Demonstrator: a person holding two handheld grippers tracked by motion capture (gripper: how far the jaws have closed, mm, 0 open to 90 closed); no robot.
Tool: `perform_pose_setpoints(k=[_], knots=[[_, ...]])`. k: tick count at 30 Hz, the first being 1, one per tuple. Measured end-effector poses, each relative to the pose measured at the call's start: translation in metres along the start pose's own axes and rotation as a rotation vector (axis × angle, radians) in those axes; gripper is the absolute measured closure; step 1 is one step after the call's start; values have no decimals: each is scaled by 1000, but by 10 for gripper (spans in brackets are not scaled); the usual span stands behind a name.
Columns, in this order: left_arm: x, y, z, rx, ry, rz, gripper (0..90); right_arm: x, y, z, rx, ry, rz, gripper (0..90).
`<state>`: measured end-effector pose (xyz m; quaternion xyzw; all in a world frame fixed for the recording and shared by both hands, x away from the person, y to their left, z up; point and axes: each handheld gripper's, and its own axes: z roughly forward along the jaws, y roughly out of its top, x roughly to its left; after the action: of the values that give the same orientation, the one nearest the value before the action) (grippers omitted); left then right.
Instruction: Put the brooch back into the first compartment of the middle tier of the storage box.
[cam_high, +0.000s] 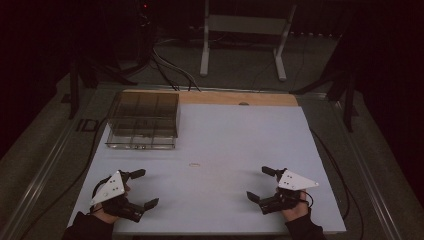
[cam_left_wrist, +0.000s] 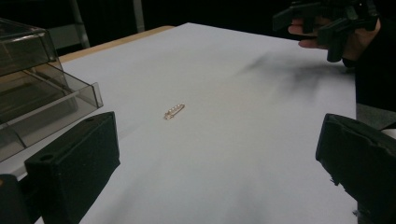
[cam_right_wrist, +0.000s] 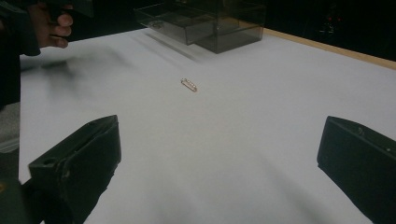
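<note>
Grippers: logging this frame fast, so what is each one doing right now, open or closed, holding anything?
Left gripper: open, holding nothing.
Right gripper: open, holding nothing.
The small pin lies on the table between them, untouched.

Beside the clear organizer box (cam_high: 142, 120), itself cut by the left gripper view's edge, the small clasp (cam_high: 194, 164) is too tiny to identify.

Pin (cam_high: 194, 164) on table (cam_high: 240, 135), mid-width, between grippers and box (cam_high: 143, 120). Box at far left, drawer (cam_high: 141, 138) out toward near edge. Left gripper (cam_high: 141, 188) near-left, right gripper (cam_high: 263, 183) near-right, well apart.
</note>
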<state>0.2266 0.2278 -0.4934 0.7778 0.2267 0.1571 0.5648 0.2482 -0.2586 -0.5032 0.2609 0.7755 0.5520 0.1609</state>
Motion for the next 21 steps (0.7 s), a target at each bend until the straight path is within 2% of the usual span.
perform_pose_setpoints(k=[9,21], knots=[[4,9,-1,-7,0,-1,3,0,1,0,-4,0,8,0],[8,20,8,-12,4,-13,3,0,1,1,-4,0,11,0]])
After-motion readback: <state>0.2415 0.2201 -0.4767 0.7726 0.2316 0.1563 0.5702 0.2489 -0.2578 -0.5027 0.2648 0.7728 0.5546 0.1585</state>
